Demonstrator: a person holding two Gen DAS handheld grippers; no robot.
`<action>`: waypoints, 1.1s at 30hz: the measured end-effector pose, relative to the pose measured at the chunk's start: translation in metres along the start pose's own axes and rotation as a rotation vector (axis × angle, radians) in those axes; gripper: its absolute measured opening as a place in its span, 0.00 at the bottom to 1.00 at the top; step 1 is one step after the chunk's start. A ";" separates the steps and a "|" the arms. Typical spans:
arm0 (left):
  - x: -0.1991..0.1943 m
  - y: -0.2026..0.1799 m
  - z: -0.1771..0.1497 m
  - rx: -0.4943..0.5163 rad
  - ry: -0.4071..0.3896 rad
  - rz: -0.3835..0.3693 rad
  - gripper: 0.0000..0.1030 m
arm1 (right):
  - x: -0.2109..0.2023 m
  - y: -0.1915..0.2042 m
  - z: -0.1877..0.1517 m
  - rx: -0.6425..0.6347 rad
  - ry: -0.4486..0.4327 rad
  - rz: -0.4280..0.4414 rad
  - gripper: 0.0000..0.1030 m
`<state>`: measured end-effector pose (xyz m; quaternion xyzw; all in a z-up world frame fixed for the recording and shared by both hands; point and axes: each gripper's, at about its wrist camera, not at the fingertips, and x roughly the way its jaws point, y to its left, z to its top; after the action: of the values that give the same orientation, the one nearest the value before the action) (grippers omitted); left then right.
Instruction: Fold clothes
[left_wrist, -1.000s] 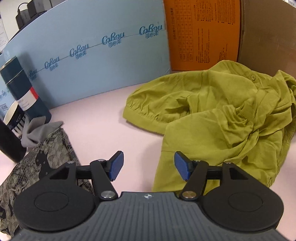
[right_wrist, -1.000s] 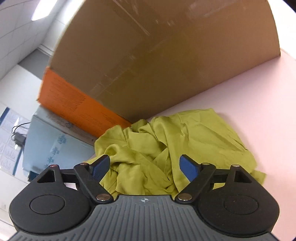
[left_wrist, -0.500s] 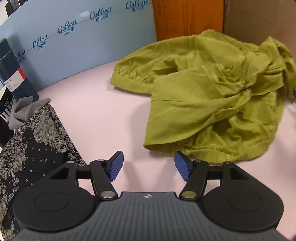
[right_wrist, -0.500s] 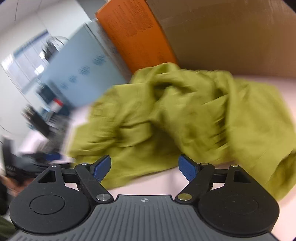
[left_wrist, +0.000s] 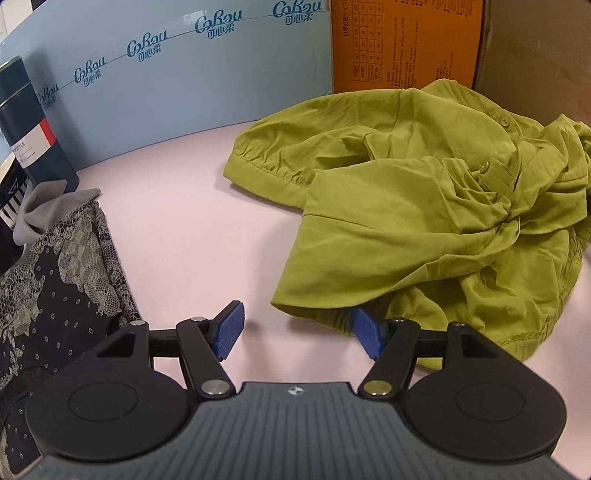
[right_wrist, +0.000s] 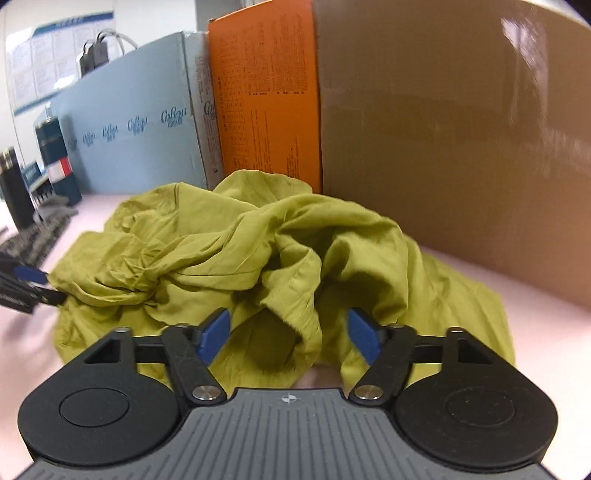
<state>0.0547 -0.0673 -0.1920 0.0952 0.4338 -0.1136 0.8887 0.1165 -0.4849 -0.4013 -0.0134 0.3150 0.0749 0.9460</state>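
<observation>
**Green shirt in a heap on the pink tabletop**

A crumpled yellow-green shirt (left_wrist: 424, 206) lies in a messy pile on the pink tabletop (left_wrist: 184, 229). It sits near the back, just in front of an orange box (left_wrist: 406, 40) and a brown cardboard box (right_wrist: 454, 140). One sleeve cuff points toward a long light blue box (left_wrist: 166, 81) with blue writing on it. You can see small buttons on the shirt (two of them, near the top of the heap).

The left hand-held gripper (left_wrist: 297, 330) is down low by the near edge of the shirt. Its blue pads are apart. The right pad is tucked just under the shirt's hem, and the left pad is over bare tabletop. Nothing is pinched.

The right hand-held gripper (right_wrist: 290, 334) is at the other side of the heap. Its jaws have just been closing, but they are not together. A rolled fold of the shirt sits between the blue pads, and the pads do not press on it.

On the left side lies a black lacy cloth (left_wrist: 55, 280) with a grey cloth (left_wrist: 51, 203) on top of it. A dark blue can (left_wrist: 33, 136) stands behind them, next to the light blue box.
</observation>
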 end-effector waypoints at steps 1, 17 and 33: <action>0.000 0.000 0.000 -0.012 0.003 -0.004 0.59 | 0.005 0.005 0.002 -0.030 0.006 -0.020 0.43; -0.012 0.017 -0.017 -0.156 0.008 -0.107 0.61 | -0.010 0.003 0.018 -0.070 -0.027 -0.061 0.03; -0.008 -0.016 -0.008 -0.129 -0.046 -0.024 0.07 | -0.017 -0.038 0.027 0.171 -0.028 -0.081 0.03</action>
<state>0.0390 -0.0793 -0.1913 0.0302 0.4207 -0.0982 0.9014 0.1253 -0.5223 -0.3703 0.0557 0.3062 0.0098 0.9503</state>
